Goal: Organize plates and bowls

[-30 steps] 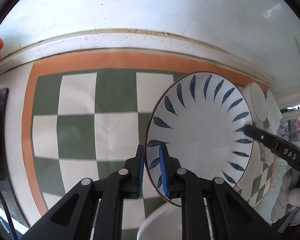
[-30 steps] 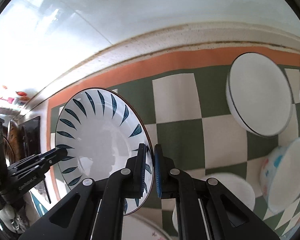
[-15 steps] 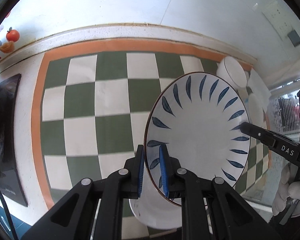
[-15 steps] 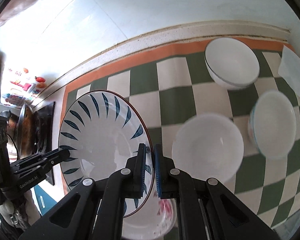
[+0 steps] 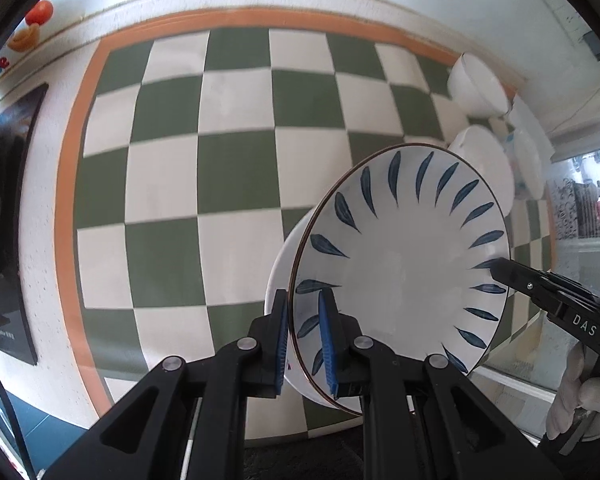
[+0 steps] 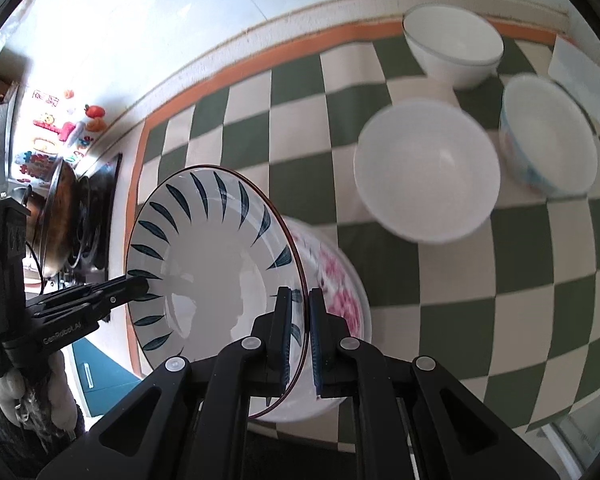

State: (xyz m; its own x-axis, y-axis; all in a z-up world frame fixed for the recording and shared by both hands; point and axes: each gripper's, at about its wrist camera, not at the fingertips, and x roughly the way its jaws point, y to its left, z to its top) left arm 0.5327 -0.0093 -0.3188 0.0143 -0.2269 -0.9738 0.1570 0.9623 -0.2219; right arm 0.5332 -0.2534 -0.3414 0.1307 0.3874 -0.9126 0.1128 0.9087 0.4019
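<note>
A white plate with blue leaf marks (image 5: 404,264) (image 6: 212,264) hangs tilted above the checkered mat (image 5: 236,184), held by both grippers at opposite rims. My left gripper (image 5: 303,304) is shut on its left rim, and it shows in the right wrist view (image 6: 140,282) at the plate's far side. My right gripper (image 6: 299,300) is shut on the right rim, and its tip (image 5: 500,270) shows in the left wrist view. Right beneath the held plate, at the mat's near edge, lies a plate with pink flowers (image 6: 338,280) (image 5: 280,256).
Three bowls stand on the mat to the right: a plain white one (image 6: 426,172), one with blue marks (image 6: 548,140), and a white one (image 6: 452,40) by the wall. A dark stove with a pan (image 6: 60,216) sits left of the mat. Gloved hands (image 5: 572,400) hold the grippers.
Both grippers have carried the leaf plate away from the wall, toward the mat's near edge, so it now hangs over the pink-flowered plate. Both grips are unchanged.
</note>
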